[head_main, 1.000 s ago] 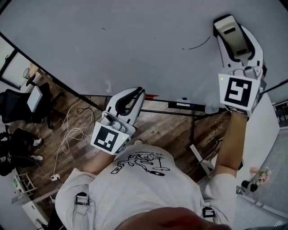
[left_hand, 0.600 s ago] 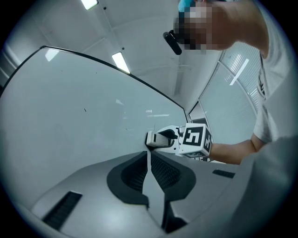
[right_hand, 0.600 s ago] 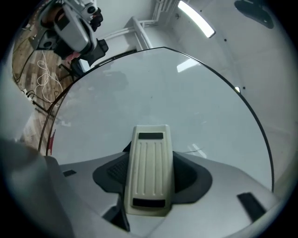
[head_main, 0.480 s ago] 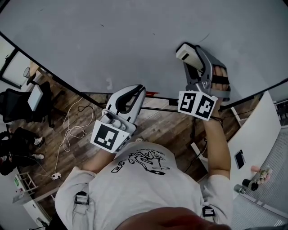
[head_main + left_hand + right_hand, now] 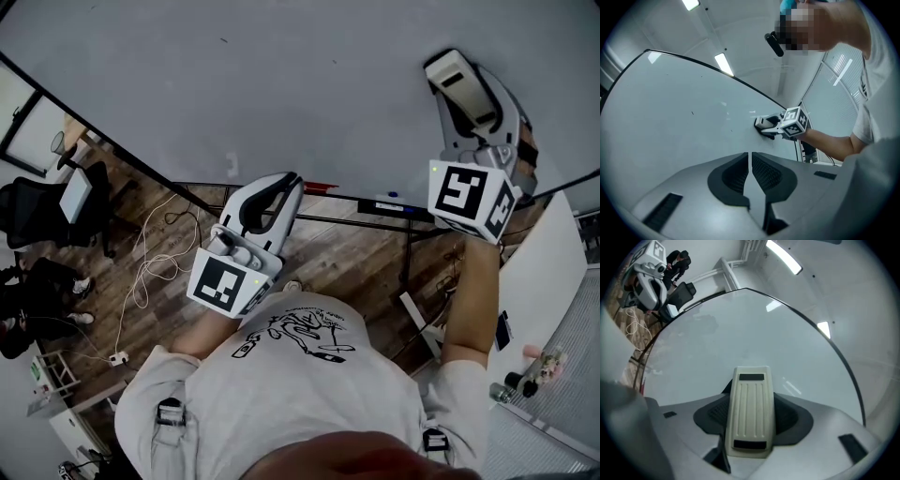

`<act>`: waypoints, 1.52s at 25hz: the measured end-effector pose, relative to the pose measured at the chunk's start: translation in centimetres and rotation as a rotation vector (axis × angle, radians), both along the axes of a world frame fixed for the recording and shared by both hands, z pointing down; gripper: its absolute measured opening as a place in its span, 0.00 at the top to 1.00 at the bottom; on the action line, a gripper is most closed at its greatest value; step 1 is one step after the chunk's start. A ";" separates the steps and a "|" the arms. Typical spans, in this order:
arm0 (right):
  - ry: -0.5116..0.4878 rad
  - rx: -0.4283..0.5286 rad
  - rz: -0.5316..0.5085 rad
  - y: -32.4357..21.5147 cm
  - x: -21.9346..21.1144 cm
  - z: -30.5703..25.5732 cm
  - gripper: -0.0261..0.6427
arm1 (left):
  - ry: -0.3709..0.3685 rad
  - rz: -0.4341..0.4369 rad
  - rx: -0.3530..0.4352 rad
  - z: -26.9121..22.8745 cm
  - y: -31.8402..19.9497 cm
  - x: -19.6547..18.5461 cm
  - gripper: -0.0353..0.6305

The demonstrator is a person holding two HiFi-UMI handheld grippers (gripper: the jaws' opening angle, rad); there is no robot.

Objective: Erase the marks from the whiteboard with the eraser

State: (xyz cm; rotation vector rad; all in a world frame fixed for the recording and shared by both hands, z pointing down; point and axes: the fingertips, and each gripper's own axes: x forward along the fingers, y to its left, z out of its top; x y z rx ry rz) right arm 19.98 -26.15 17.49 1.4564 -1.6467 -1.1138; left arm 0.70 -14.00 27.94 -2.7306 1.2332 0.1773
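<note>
The whiteboard (image 5: 281, 84) fills the top of the head view. A cream eraser (image 5: 457, 73) lies flat against it at the upper right, and my right gripper (image 5: 466, 92) is shut on it. In the right gripper view the ribbed eraser (image 5: 751, 411) sits between the jaws of the right gripper (image 5: 751, 401), with bare board (image 5: 740, 333) ahead. A tiny dark tick (image 5: 223, 40) remains on the board at upper left. My left gripper (image 5: 270, 199) hangs shut and empty by the board's lower edge, jaws together (image 5: 749, 161). Past them, the left gripper view shows the right gripper (image 5: 780, 126) on the board.
A tray rail with a marker (image 5: 384, 202) runs under the board. Below it are a wooden floor with loose cables (image 5: 155, 262), an office chair (image 5: 47, 220) at the left, and a white table (image 5: 544, 281) at the right. People sit at the far left (image 5: 28, 300).
My right gripper swept the eraser left across the board, then back up to the right. The curved black line seen a second ago no longer shows. The left gripper barely moved.
</note>
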 end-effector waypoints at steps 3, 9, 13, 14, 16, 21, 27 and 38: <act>-0.046 0.049 0.058 0.4 2.7 -3.2 0.58 | 0.000 -0.001 -0.004 0.1 -0.2 -0.3 0.89; 0.056 -0.012 0.111 -0.3 1.6 1.5 0.58 | -0.002 0.011 -0.024 0.7 -0.6 0.0 0.89; 0.158 -0.060 0.136 -0.4 0.3 6.0 0.58 | -0.003 0.021 -0.020 0.7 -0.8 0.1 0.89; 0.176 -0.072 0.136 -0.4 0.0 6.6 0.58 | -0.004 0.023 -0.020 0.7 -0.8 0.2 0.89; 0.199 -0.092 0.127 -0.3 -0.3 7.0 0.58 | -0.004 0.029 -0.018 0.5 -0.7 0.3 0.89; 0.098 0.002 0.141 0.3 2.3 1.0 0.58 | 0.000 0.039 -0.014 0.4 -0.7 0.6 0.89; 0.016 0.029 0.131 0.6 2.5 -2.4 0.58 | 0.005 0.031 -0.011 0.4 -0.5 0.4 0.89; 0.322 -0.123 -0.021 -0.9 -8.3 11.9 0.58 | 0.006 0.004 -0.010 0.6 -0.8 0.2 0.89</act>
